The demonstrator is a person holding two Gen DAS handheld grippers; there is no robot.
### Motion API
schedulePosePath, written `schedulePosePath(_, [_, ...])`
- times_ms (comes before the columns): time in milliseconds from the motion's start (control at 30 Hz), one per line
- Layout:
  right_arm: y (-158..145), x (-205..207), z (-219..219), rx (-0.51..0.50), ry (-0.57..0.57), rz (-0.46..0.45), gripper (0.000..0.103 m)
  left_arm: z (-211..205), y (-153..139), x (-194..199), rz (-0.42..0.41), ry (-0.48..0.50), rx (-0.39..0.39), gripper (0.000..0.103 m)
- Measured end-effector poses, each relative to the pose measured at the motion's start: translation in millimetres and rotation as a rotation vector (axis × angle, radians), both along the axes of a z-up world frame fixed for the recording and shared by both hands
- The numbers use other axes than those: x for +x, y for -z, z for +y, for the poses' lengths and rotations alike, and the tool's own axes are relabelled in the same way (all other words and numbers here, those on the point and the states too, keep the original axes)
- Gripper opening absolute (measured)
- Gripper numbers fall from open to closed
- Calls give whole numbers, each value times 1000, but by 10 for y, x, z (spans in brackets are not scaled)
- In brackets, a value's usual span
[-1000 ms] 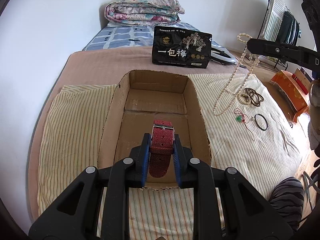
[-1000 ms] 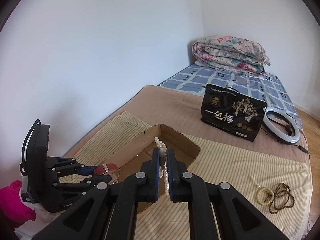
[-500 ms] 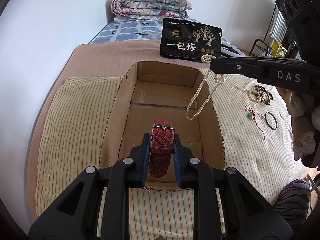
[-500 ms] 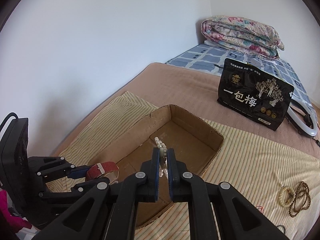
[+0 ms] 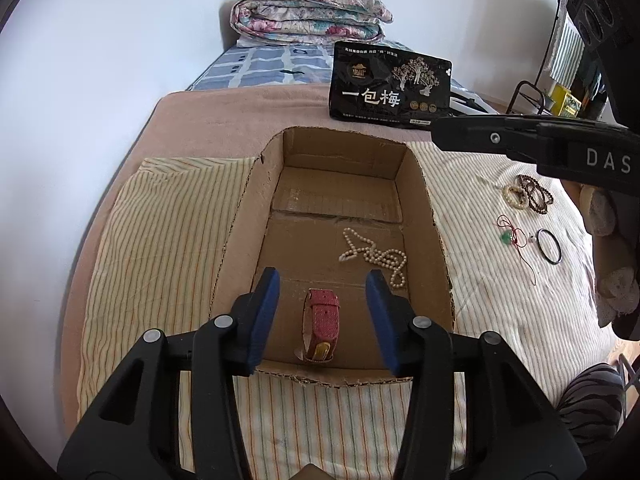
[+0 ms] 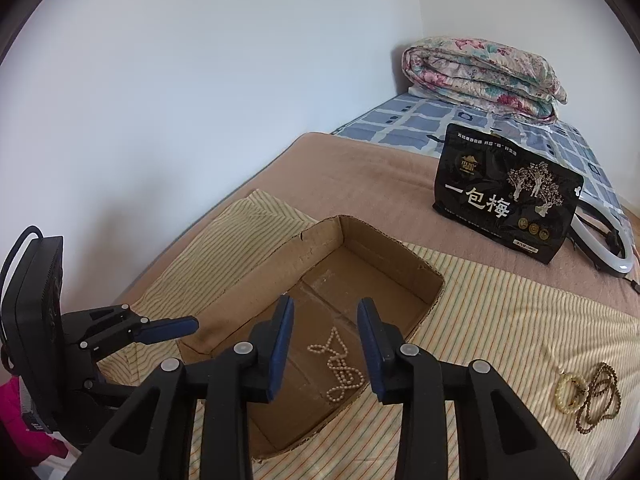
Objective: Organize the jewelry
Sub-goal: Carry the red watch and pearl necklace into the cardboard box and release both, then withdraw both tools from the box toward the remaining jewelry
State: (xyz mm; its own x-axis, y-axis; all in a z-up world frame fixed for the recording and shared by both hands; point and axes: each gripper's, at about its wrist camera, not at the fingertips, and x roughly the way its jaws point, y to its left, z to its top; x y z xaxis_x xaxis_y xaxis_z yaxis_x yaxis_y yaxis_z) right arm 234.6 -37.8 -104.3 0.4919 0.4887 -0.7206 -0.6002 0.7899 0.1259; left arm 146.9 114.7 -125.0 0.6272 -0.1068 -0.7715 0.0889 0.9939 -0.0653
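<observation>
On the floor of the cardboard box (image 5: 256, 216), near its front wall, a red watch strap (image 5: 320, 326) lies on edge, between the spread blue fingers of the left gripper (image 5: 323, 314) but touching neither; the jaws stand wide apart and hold nothing. Toward the box's right wall, a pearl necklace (image 5: 374, 254) lies loosely coiled on the cardboard, apart from the strap. The right gripper (image 6: 326, 344) hovers above that necklace with its jaws also spread and nothing between them. The box sits on a striped cloth (image 5: 160, 240) that covers the near part of the bed. On the cloth to the right of the box lie a pale bead bracelet (image 5: 515, 196) touching a dark bead bracelet (image 5: 538, 194), a red cord with a green stone (image 5: 510, 234), and a thin black ring (image 5: 549, 246). Behind the box, a black snack bag (image 5: 390, 86) stands upright on the brown blanket (image 5: 224, 120), and a folded floral quilt (image 5: 308, 14) lies at the far end of the bed.
</observation>
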Motion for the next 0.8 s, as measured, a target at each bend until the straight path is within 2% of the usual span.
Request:
schedulePosePath(67, [-27, -22, -52, 3, 16, -11, 50, 4, -38, -12, -8, -6, 3, 46])
schedulePosePath(167, [-73, -62, -167, 15, 41, -15, 60, -9, -99, -32, -18, -11, 4, 46])
schedulePosePath(433, [-240, -218, -545, 19, 130, -62, 77, -237, -307, -142, -62, 13, 21, 46])
schedulePosePath(800, [-511, -542, -1258, 48, 306, -160, 100, -803, -649, -280, -144, 94, 59, 46])
